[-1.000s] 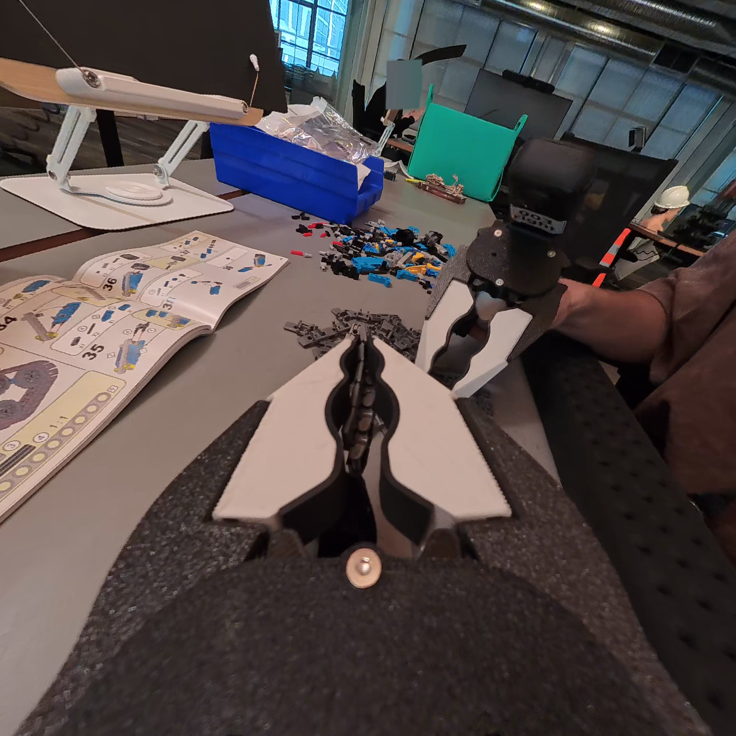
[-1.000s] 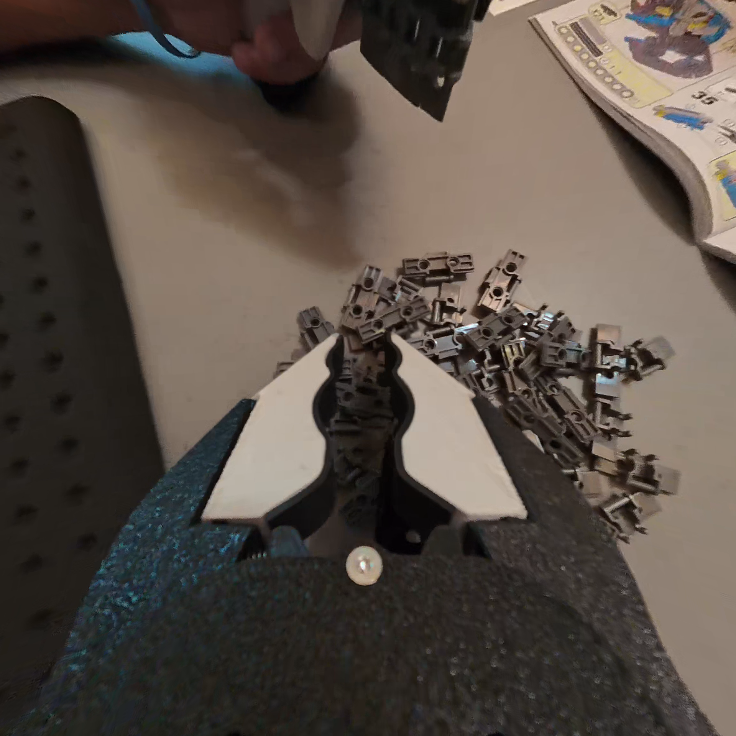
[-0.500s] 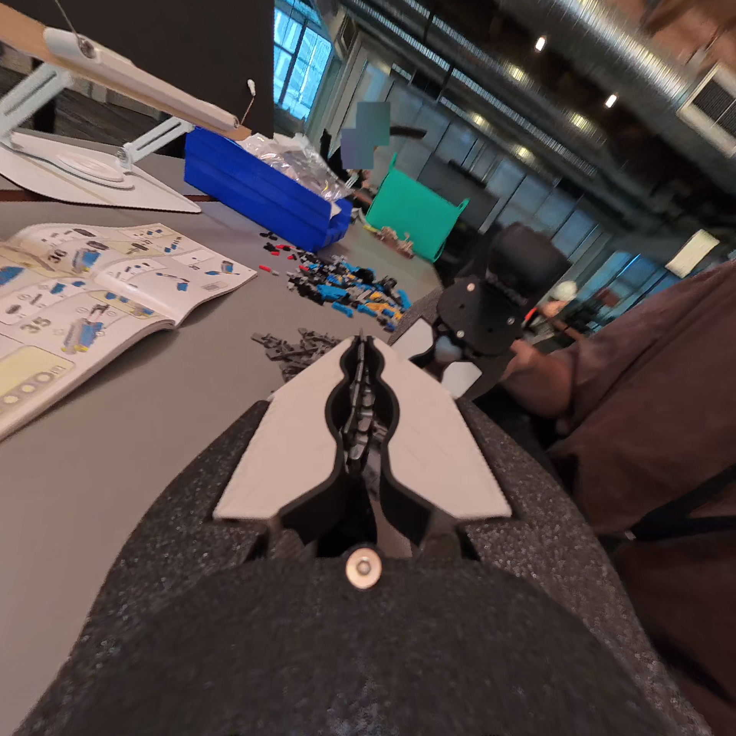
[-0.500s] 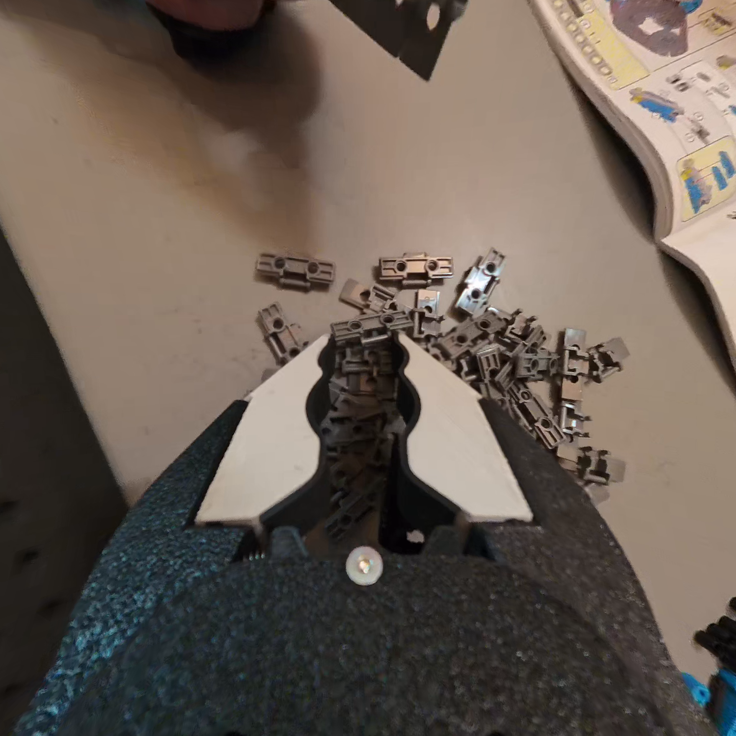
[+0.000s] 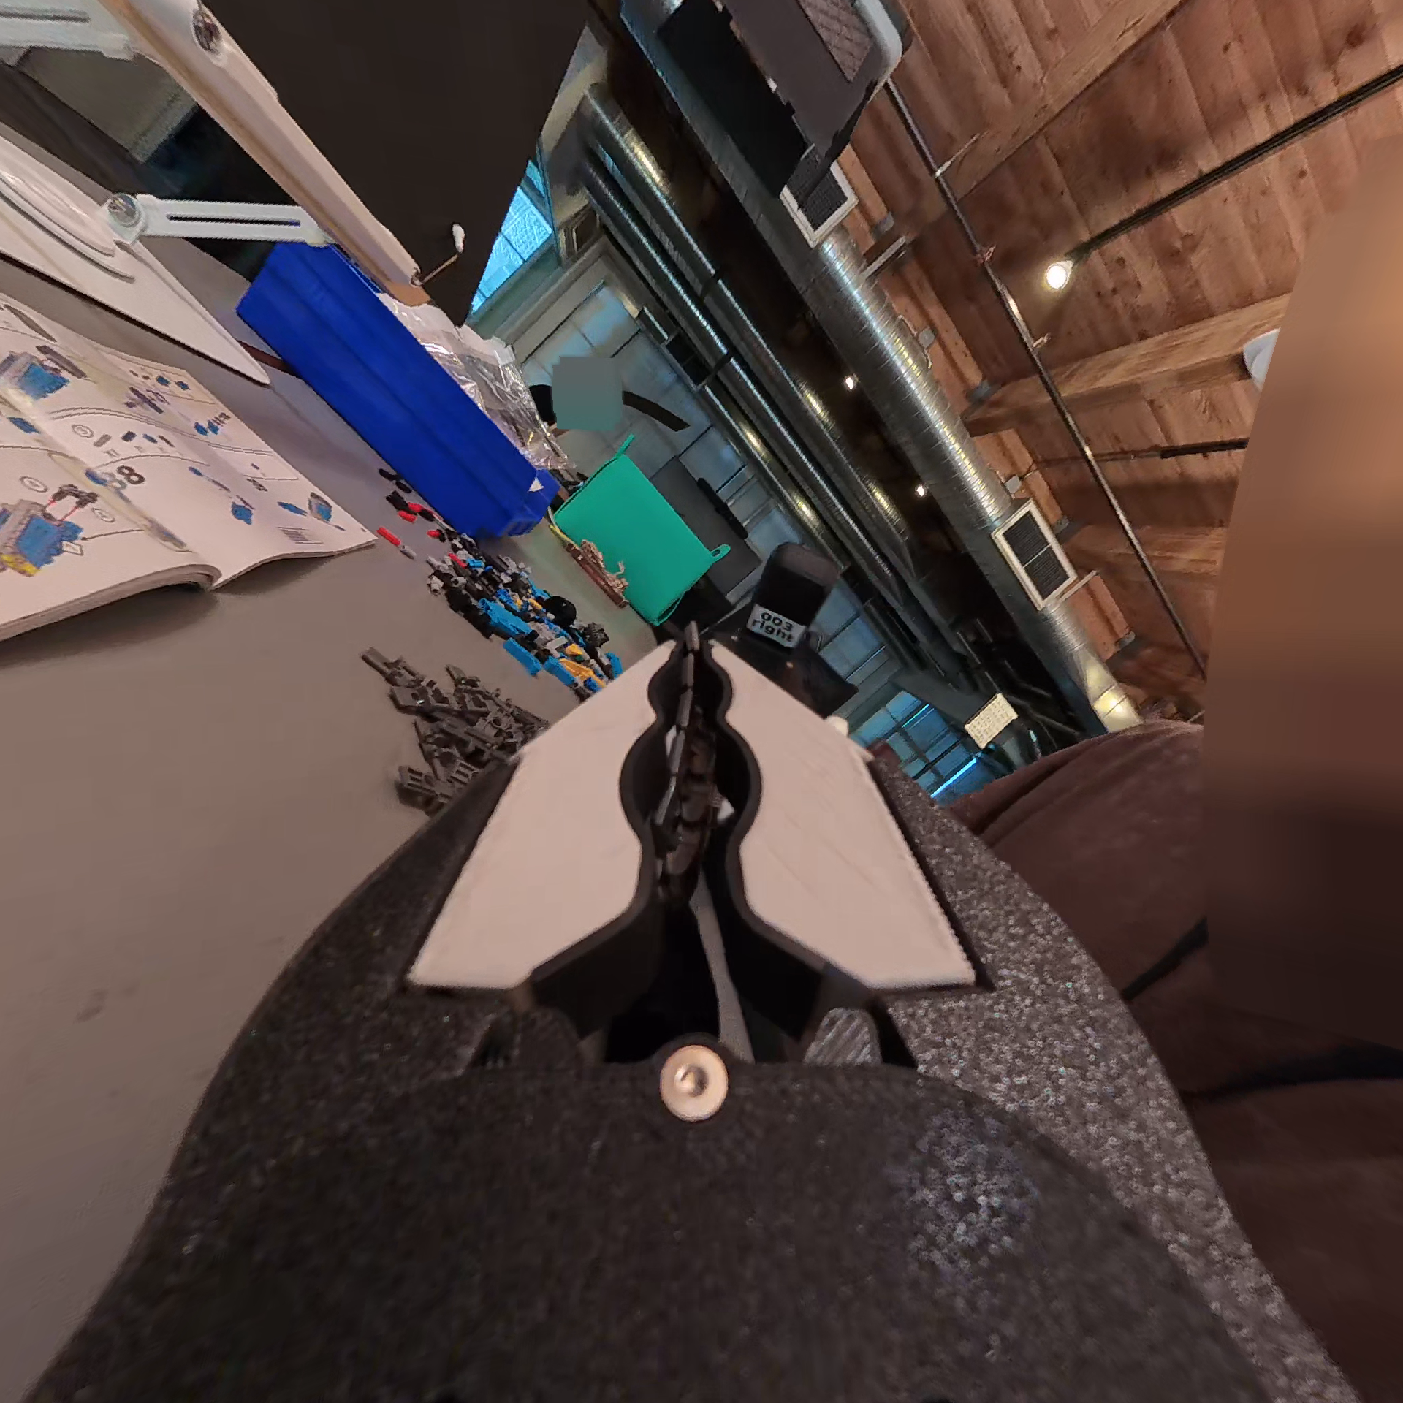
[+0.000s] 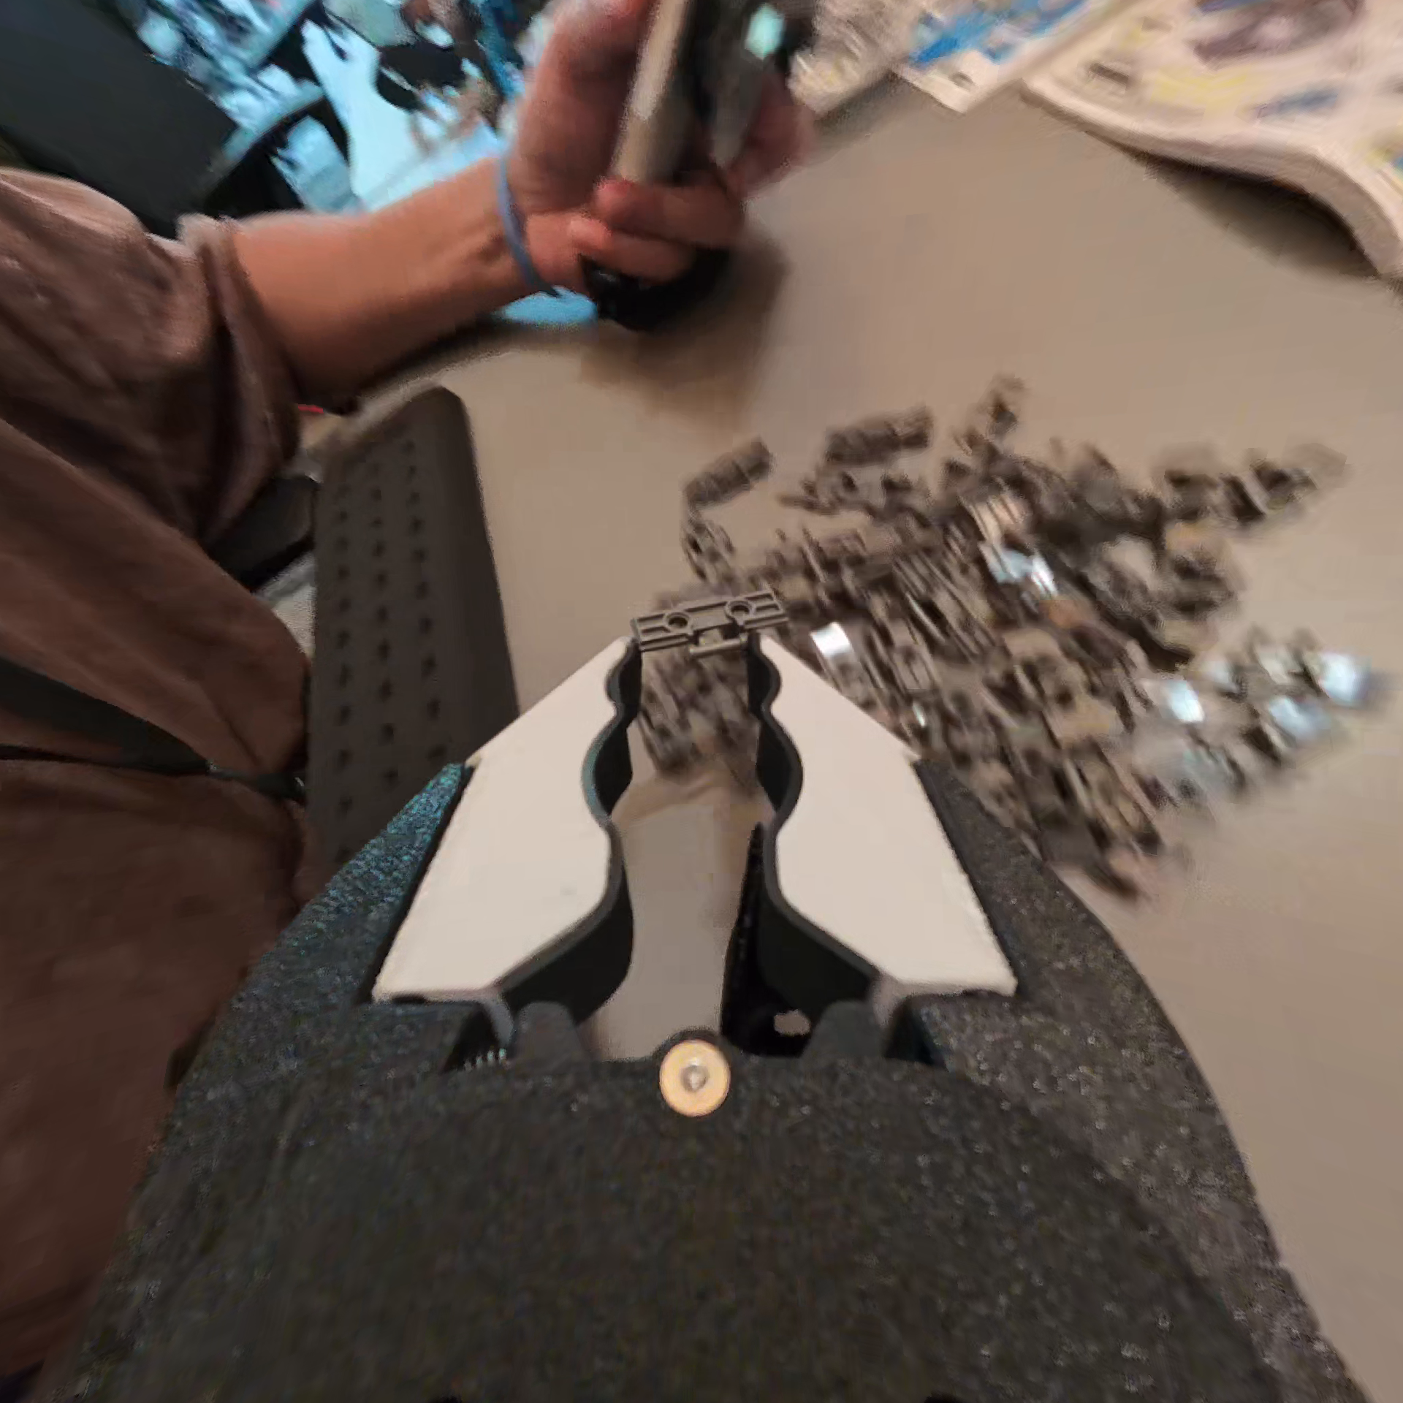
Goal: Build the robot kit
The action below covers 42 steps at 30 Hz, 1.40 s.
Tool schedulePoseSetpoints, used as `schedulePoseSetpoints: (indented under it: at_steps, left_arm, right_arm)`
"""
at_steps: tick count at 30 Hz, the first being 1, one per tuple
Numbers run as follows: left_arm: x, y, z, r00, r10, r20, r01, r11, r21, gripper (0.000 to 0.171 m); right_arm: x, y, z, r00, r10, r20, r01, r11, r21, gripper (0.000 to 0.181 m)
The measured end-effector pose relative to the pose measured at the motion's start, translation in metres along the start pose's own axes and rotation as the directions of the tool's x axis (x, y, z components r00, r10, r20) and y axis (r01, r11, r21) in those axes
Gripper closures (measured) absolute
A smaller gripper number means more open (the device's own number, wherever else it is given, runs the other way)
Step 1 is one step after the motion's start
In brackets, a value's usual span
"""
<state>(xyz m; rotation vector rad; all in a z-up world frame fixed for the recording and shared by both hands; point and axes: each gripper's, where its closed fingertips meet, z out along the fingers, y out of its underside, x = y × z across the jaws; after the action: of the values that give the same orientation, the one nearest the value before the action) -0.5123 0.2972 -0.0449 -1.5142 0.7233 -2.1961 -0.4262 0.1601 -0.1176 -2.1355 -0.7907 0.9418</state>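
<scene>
My left gripper [image 5: 692,645] is shut on a short chain of dark grey track links [image 5: 685,767], held edge-on between its fingers, tilted up off the grey table [image 5: 190,759]. My right gripper [image 6: 698,645] is shut on a single grey track link [image 6: 706,624], held crosswise at its fingertips above the table. A loose pile of the same grey links [image 6: 987,607] lies just right of and beyond it, blurred; the pile also shows in the left wrist view [image 5: 455,721]. The left gripper [image 6: 683,83] shows far off in a hand [image 6: 630,197].
An open instruction booklet [image 5: 152,471] lies on the left of the table. A blue bin [image 5: 395,395], a green bin [image 5: 638,539] and a heap of blue and black pieces [image 5: 524,607] stand farther back. A black perforated pad [image 6: 402,607] borders the table's near edge. One gripper's finger ends stand about 20 cm off the other's.
My right gripper closed on one link from the pile and lifted it back. My left gripper rolled and tilted upward with its chain, so its view now takes in the ceiling.
</scene>
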Motion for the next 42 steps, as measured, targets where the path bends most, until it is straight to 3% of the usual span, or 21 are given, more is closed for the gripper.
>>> schedulePoseSetpoints:
  at_steps: [5,8,10,15,19,27,29,31,33,35,38,42]
  left_arm:
    - [0.000,0.009,0.006,0.999,0.047,0.020,-0.046,0.998,-0.045,0.170]
    - [0.000,0.009,0.005,0.998,0.054,0.027,-0.053,0.998,-0.042,0.169]
    - [0.000,0.008,0.005,0.998,0.053,0.030,-0.052,0.998,-0.035,0.169]
    - [0.000,0.012,0.007,0.998,0.058,0.029,-0.057,0.997,-0.051,0.169]
    - [0.001,0.015,0.008,0.998,0.060,0.028,-0.058,0.996,-0.061,0.169]
    - [0.005,0.028,0.015,0.993,0.115,0.023,-0.111,0.987,-0.120,0.170]
    - [0.006,0.032,0.018,0.986,0.163,0.034,-0.157,0.978,-0.136,0.170]
    - [0.008,0.037,0.022,0.977,0.209,0.039,-0.201,0.968,-0.152,0.170]
    - [0.011,0.041,0.026,0.975,0.219,0.031,-0.212,0.966,-0.146,0.170]
    - [0.014,0.040,0.029,0.981,0.192,0.030,-0.188,0.976,-0.106,0.170]
    - [0.015,0.038,0.031,0.986,0.162,0.030,-0.160,0.985,-0.063,0.170]
    - [0.008,0.033,0.030,0.986,0.141,0.083,-0.140,0.990,-0.022,0.170]
  right_arm:
    - [0.047,0.061,-0.040,0.948,-0.213,-0.239,0.157,0.960,-0.232,0.152]
    - [0.054,0.069,-0.056,0.934,-0.180,-0.309,0.101,0.961,-0.256,0.137]
    - [0.051,0.068,-0.064,0.922,-0.129,-0.366,0.031,0.964,-0.262,0.138]
    - [0.050,0.074,-0.068,0.811,0.024,-0.584,-0.197,0.952,-0.234,0.146]
    - [0.053,0.080,-0.060,0.749,-0.093,-0.656,-0.130,0.950,-0.284,0.153]
    - [0.062,0.073,-0.056,0.819,-0.050,-0.572,-0.123,0.958,-0.260,0.166]
    - [0.048,0.047,-0.046,0.896,0.128,-0.425,-0.175,0.982,-0.074,0.166]
    - [0.016,-0.001,-0.035,0.939,0.342,-0.039,-0.331,0.928,0.172,0.167]
    - [-0.006,-0.048,-0.033,0.882,0.369,0.292,-0.453,0.836,0.311,0.166]
    - [-0.021,-0.082,-0.023,0.807,0.309,0.504,-0.520,0.776,0.357,0.167]
    - [-0.012,-0.104,0.014,0.776,0.310,0.549,-0.556,0.747,0.364,0.167]
    - [-0.002,-0.120,0.036,0.792,0.300,0.532,-0.549,0.730,0.406,0.167]
